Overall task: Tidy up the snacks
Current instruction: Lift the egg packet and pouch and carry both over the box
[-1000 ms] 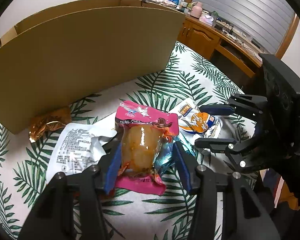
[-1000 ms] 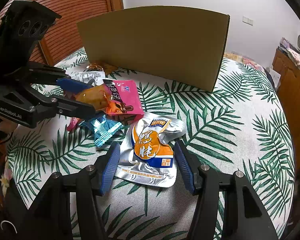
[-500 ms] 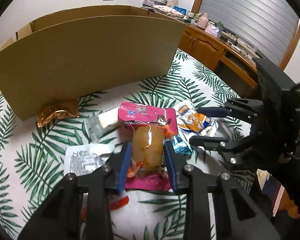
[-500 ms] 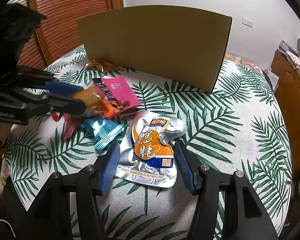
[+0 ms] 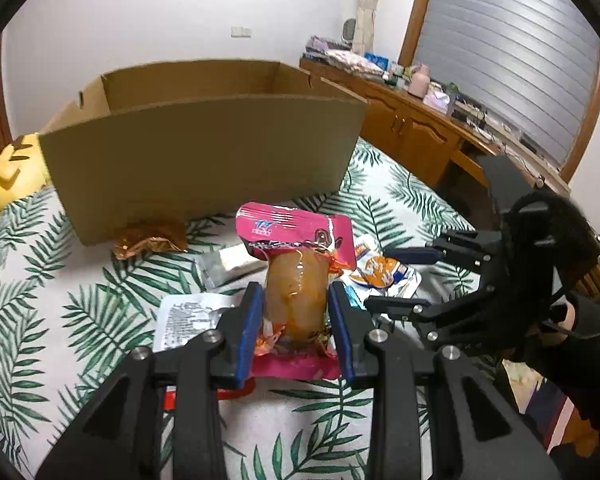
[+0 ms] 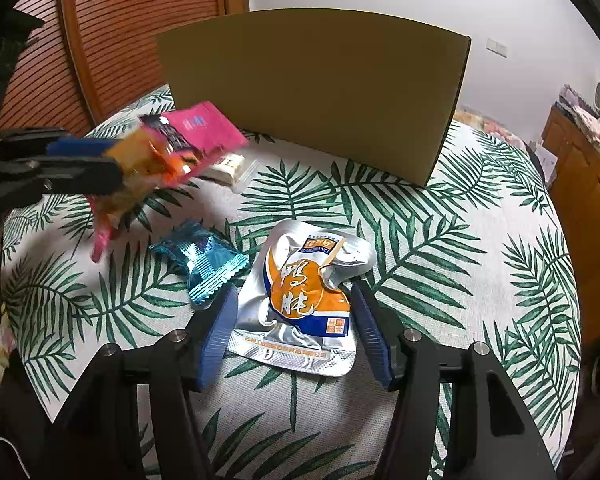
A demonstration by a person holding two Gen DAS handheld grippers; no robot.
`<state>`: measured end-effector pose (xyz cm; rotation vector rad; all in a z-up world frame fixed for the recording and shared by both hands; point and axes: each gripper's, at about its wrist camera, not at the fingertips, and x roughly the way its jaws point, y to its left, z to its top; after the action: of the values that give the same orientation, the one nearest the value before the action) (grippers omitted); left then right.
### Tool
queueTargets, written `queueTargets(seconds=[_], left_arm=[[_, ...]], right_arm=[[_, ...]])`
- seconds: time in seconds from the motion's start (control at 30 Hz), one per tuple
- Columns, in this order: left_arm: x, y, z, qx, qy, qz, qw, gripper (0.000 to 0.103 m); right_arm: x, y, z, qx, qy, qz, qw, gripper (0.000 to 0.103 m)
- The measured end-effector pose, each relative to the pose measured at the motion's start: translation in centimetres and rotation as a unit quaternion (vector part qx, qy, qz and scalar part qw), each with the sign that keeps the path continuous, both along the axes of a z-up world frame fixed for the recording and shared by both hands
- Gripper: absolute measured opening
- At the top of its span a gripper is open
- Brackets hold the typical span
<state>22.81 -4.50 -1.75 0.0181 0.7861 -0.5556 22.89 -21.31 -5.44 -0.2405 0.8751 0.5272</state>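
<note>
My left gripper (image 5: 295, 300) is shut on a pink snack pack (image 5: 295, 236) with a brownish piece in its clear window, held just above the table. In the right wrist view the same pink pack (image 6: 195, 128) hangs tilted from the left gripper (image 6: 99, 160) at the left. My right gripper (image 6: 293, 296) straddles a silver and orange pouch (image 6: 300, 292) lying flat on the table. Its jaws are opening and the pads stand apart from the pouch's sides. An open cardboard box (image 5: 203, 152) stands behind the snacks.
On the palm-leaf tablecloth (image 6: 440, 260) lie a blue wrapper (image 6: 203, 260), a gold wrapper (image 5: 147, 240) against the box, a white printed pack (image 5: 191, 320) and a small clear packet (image 6: 227, 166). A yellow plush (image 5: 7, 176) sits left of the box. Wooden cabinets (image 5: 412, 132) stand behind.
My left gripper closed on the pink pack and raised it off the table, tilting it. The right gripper stayed over the silver pouch.
</note>
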Motion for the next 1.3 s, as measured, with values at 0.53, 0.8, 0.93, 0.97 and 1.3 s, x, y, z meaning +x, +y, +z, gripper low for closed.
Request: queueTargets(seconds=[0.53,0.8,0.93,0.97,1.3], left_arm=[[-2.0,3.5,3.6,-0.030,-0.054,0.050,0.9968,0.031],[-1.6,6.2,4.4,-0.035,-0.064,0.075,0.9945,0.031],[-1.7,6.2,4.0,-0.034,-0.062,0.078,0.9945,0.031],[-1.7,6.2,3.9,-0.034,-0.061,0.077,0.9946,0.031],[-1.5,5.7,3.9,-0.037,-0.066,0.074,0.9944,0.031]], right_arm=[[-0.5,0.2,0.4,-0.001,0.000,-0.016,1.000,0.042],[-1.4,-0.4,0.6,0.012,-0.002,-0.013,1.000,0.036],[-1.8,-0.6,0.7,0.014,-0.009,-0.015,1.000,0.036],[-1.8,-0.7,0.8,0.014,-0.011,-0.016,1.000,0.036],[-1.9,-2.0,2.1,0.018,-0.029,-0.029,0.999,0.036]])
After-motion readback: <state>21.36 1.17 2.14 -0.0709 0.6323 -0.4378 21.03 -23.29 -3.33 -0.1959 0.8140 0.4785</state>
